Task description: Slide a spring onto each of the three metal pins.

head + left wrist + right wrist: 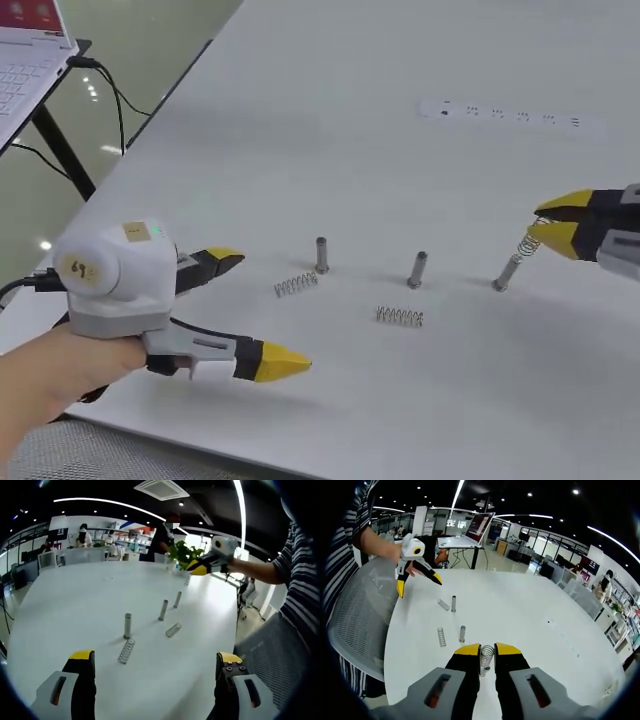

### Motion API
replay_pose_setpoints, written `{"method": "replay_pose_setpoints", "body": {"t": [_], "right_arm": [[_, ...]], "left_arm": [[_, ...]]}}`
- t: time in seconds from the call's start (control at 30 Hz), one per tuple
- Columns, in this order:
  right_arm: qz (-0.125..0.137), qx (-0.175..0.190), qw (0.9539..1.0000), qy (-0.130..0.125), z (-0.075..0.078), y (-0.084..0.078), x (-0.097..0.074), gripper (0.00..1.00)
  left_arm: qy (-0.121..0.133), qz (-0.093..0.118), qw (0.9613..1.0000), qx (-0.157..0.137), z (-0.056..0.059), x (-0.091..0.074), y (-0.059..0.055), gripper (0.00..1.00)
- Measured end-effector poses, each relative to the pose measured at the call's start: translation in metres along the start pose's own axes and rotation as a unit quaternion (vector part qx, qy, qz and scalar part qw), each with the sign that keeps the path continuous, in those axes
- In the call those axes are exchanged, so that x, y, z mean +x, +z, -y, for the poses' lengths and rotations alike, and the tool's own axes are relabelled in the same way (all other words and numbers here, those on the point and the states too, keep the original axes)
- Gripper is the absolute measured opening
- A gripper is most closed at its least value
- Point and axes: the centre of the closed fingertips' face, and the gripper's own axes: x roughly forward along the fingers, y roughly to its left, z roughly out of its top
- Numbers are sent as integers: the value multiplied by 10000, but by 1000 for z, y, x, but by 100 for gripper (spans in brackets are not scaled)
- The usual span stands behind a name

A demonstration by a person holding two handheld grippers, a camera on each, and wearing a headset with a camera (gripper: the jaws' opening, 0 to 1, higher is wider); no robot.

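Note:
Three short metal pins stand in a row on the white table: left pin (321, 254), middle pin (418, 268), right pin (507, 272). My right gripper (543, 223) is shut on a spring (527, 245) whose lower end meets the top of the right pin. The right gripper view shows that spring (487, 652) pinched between the yellow tips of the right gripper (487, 650). Two loose springs lie flat, one (296, 285) beside the left pin and one (400, 316) in front of the middle pin. My left gripper (258, 310) hovers open at the near left, holding nothing.
A white power strip (510, 115) lies at the far right of the table. A laptop (25, 50) sits on a stand beyond the table's left edge, with cables hanging. A grey mesh chair (360, 610) stands at the near side.

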Motion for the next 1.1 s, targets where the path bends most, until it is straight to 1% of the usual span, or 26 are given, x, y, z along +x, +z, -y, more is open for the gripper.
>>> {"method": "replay_pose_setpoints", "body": {"t": [0.13, 0.27, 0.43, 0.57, 0.67, 0.73, 0.87, 0.9, 0.93, 0.97, 1.1], "right_arm": [[-68, 88, 9999, -28, 4, -7, 5, 7], [-111, 220, 9997, 5, 4, -13, 9, 7], [-112, 298, 9995, -35, 6, -16, 12, 7], [-134, 363, 9992, -43, 7, -20, 14, 7], [-120, 394, 9991, -46, 7, -21, 15, 7], [-114, 395, 9991, -45, 6, -21, 16, 7], [-185, 361, 9992, -28, 5, -26, 19, 7], [-159, 360, 9992, -44, 6, -25, 19, 7], [-105, 489, 9987, -38, 7, -24, 20, 7], [-101, 487, 9988, -43, 7, -24, 21, 7], [-192, 441, 9988, -15, 4, -29, 26, 7]], "left_arm": [[12, -14, 10000, -11, 0, -1, -1, 98], [34, -37, 10000, -16, 0, -2, -2, 98], [69, -65, 10000, -24, -1, -3, -3, 98], [77, -45, 10000, -41, -1, -4, -3, 98], [85, -99, 9999, -22, -1, -3, -5, 98], [83, -97, 9999, -34, -1, -3, -5, 98], [70, -92, 9999, -45, -1, -3, -4, 98], [64, -97, 9999, -44, -1, -3, -4, 98], [67, -112, 9999, -50, -1, -3, -4, 98], [68, -112, 9999, -53, -1, -3, -4, 98], [66, -103, 9999, -59, -2, -4, -4, 98]]}}
